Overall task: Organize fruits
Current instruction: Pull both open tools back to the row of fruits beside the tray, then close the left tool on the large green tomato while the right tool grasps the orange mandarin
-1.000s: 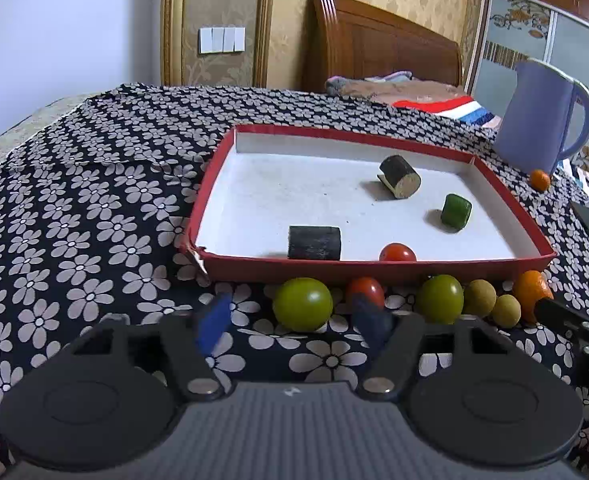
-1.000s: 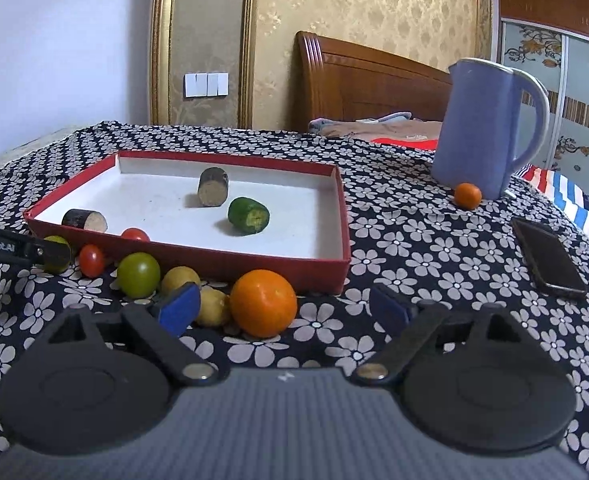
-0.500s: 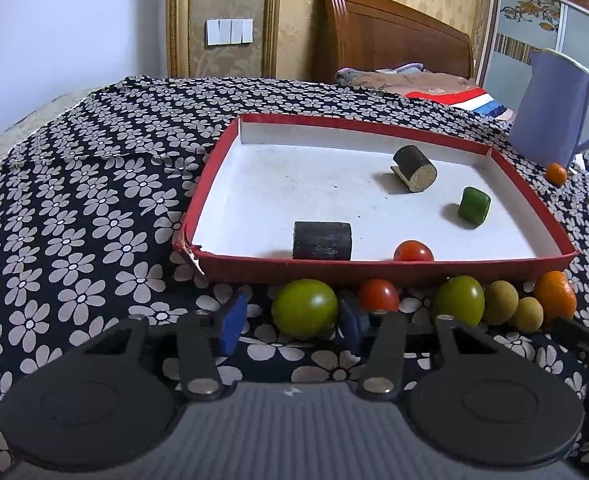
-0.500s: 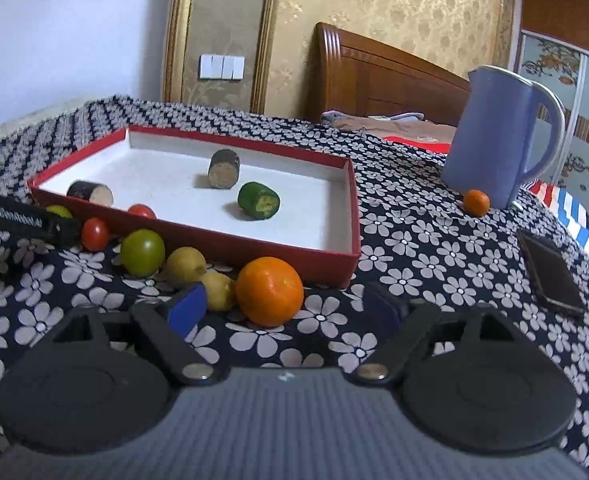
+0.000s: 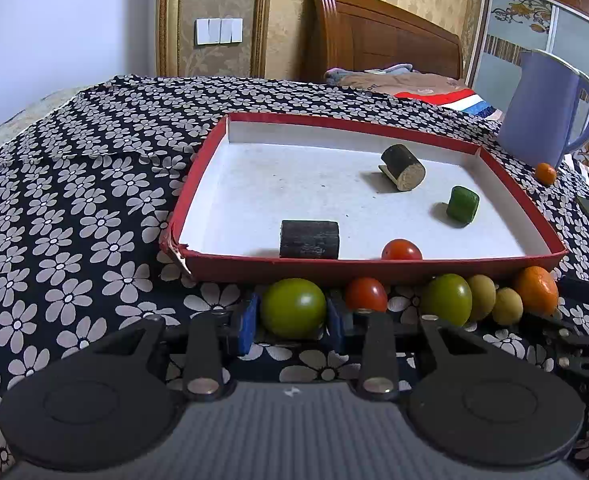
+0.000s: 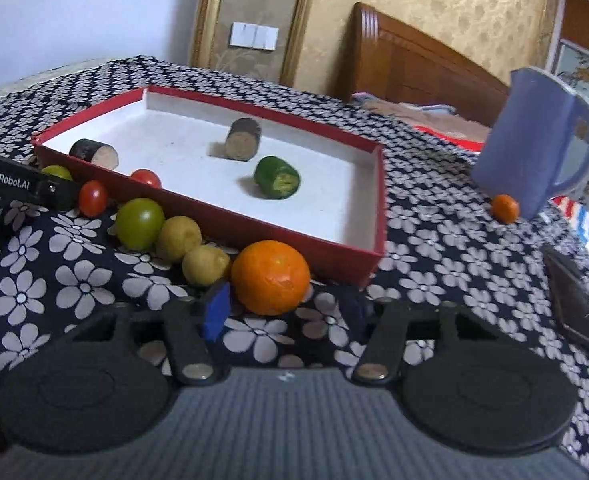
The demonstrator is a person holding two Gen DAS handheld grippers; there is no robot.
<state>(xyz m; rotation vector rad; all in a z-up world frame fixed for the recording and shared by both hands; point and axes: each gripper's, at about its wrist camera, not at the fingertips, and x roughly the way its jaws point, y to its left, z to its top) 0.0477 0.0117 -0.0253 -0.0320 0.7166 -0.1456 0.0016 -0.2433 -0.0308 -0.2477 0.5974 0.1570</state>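
- While the left gripper [image 5: 292, 322] brackets the large green tomato [image 5: 293, 307] at 6 o'clock of the red tray [image 5: 374, 270], its blue fingers [image 5: 247, 322] sit against the fruit's flanks; the grasp looks closed on it, though not firmly proven.
- Right gripper [image 6: 284, 310] hangs spread apart around the orange [image 6: 270, 276], at the tray's 5 o'clock corner, not yet clenched.
- Step in hand, I judge: picking fruits lined along the tray's near wall.
- Next calls for lifting the tomato over the rim without nudging the red tomato [image 5: 365, 293] beside it.
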